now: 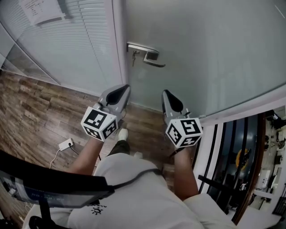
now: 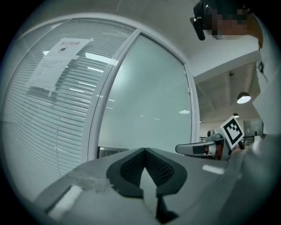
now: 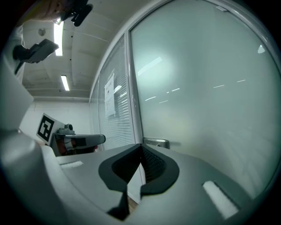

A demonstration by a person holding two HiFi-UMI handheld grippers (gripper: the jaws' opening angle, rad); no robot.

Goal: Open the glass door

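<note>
The frosted glass door stands closed ahead of me, with a metal lever handle near its left edge. My left gripper and right gripper both point at the door below the handle, a short way off it, touching nothing. Both are shut and empty. In the left gripper view the shut jaws face the door, with the handle plate just left of them. The right gripper view has its shut jaws under the handle.
A white frame post separates the door from a glass panel with blinds that carries a paper notice. A white power plug with cable lies on the wood floor. Black railings stand at the right.
</note>
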